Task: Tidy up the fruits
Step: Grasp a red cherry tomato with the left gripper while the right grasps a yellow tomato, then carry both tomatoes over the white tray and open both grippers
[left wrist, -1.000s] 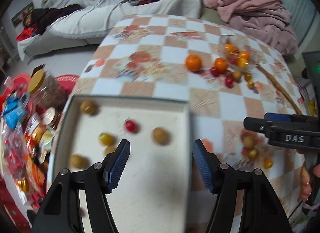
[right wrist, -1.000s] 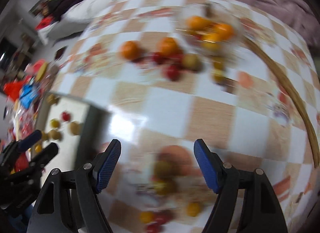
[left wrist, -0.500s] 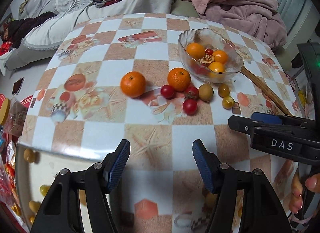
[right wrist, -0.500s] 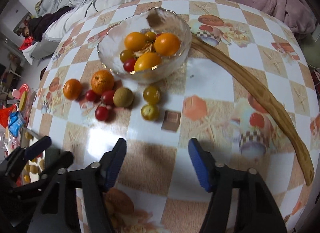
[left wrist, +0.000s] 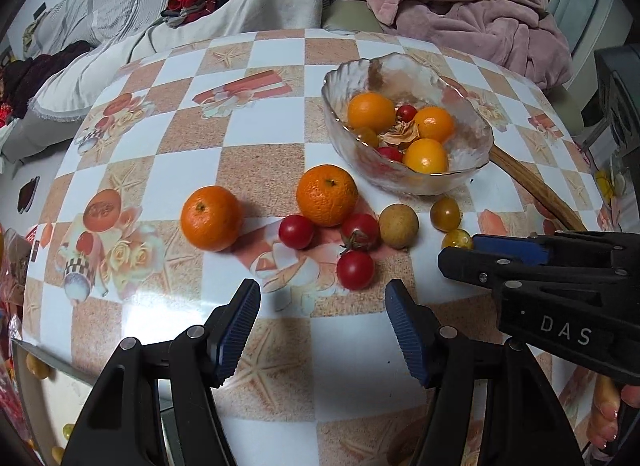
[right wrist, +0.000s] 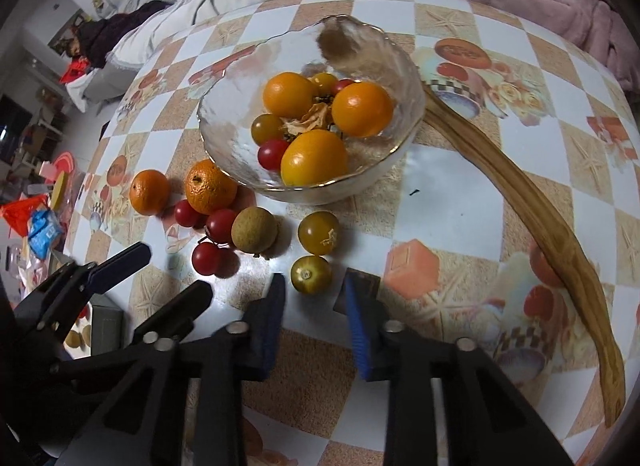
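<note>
Both tongs have swung away from the shallow grey tray (left wrist: 44, 358), now only a sliver at the table's near left edge, and closed in on the loose fruit beside the clear glass bowl (left wrist: 408, 177). That suggests another pick is starting. Left gripper (left wrist: 322, 326) is spread wide and empty above the checkered tablecloth (left wrist: 192, 129), short of the nearest red cherry tomato (left wrist: 355, 270). Right gripper (right wrist: 314, 308) has narrowed since a moment ago, though it is not pressed together; it holds nothing, its jaws lined up just short of the small yellow-green tomato (right wrist: 311, 274). Two oranges (left wrist: 211, 217) lie further left, untouched.
</note>
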{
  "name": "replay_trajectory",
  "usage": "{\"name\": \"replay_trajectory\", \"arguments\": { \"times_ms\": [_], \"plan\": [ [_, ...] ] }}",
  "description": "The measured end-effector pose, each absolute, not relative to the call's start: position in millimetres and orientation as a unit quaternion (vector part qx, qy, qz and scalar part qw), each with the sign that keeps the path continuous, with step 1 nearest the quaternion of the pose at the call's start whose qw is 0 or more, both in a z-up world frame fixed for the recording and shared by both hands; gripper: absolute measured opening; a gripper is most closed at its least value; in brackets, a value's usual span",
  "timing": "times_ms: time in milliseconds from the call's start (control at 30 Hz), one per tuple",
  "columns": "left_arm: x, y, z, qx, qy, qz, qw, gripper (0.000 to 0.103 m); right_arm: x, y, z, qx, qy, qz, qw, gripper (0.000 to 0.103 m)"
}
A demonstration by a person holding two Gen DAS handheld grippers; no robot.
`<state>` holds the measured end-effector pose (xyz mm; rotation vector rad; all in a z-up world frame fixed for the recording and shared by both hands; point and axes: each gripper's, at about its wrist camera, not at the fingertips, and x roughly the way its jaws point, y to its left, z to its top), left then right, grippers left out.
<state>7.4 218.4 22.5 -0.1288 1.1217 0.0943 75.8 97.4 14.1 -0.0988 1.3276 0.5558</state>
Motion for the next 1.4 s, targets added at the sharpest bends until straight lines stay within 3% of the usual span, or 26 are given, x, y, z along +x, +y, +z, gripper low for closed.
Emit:
{"name": "replay_trajectory", "arguments": {
  "times_ms": [267, 300, 433, 867, 1400],
  "plan": [
    [20.8, 208.0, 13.2, -0.058, 0.535, 0.042, 0.842, 0.064, 72.4, 74.2, 20.1, -0.021, 0.609, 0.249, 0.753, 0.022],
    [21.5, 207.7, 12.1, -0.058, 0.536, 0.042, 0.841, 0.051, 71.0, 70.3, 21.1, -0.018, 0.609, 0.247, 0.754, 0.022],
    [21.2, 209.3, 13.4, -0.061, 0.532, 0.038, 0.843, 0.021, 65.7, 58.3, 24.8, -0.005, 0.609, 0.239, 0.756, 0.022],
    [-27.9, 228.3, 44.5, -0.108, 0.517, 0.033, 0.848, 0.021, 29.9, 53.2, 34.7, 0.004, 0.614, 0.247, 0.749, 0.022],
    [-147.2, 285.5, 80.2, -0.129, 0.501, 0.097, 0.850, 0.021, -35.5, 131.6, 60.9, -0.045, 0.605, 0.330, 0.723, 0.022]
  ]
}}
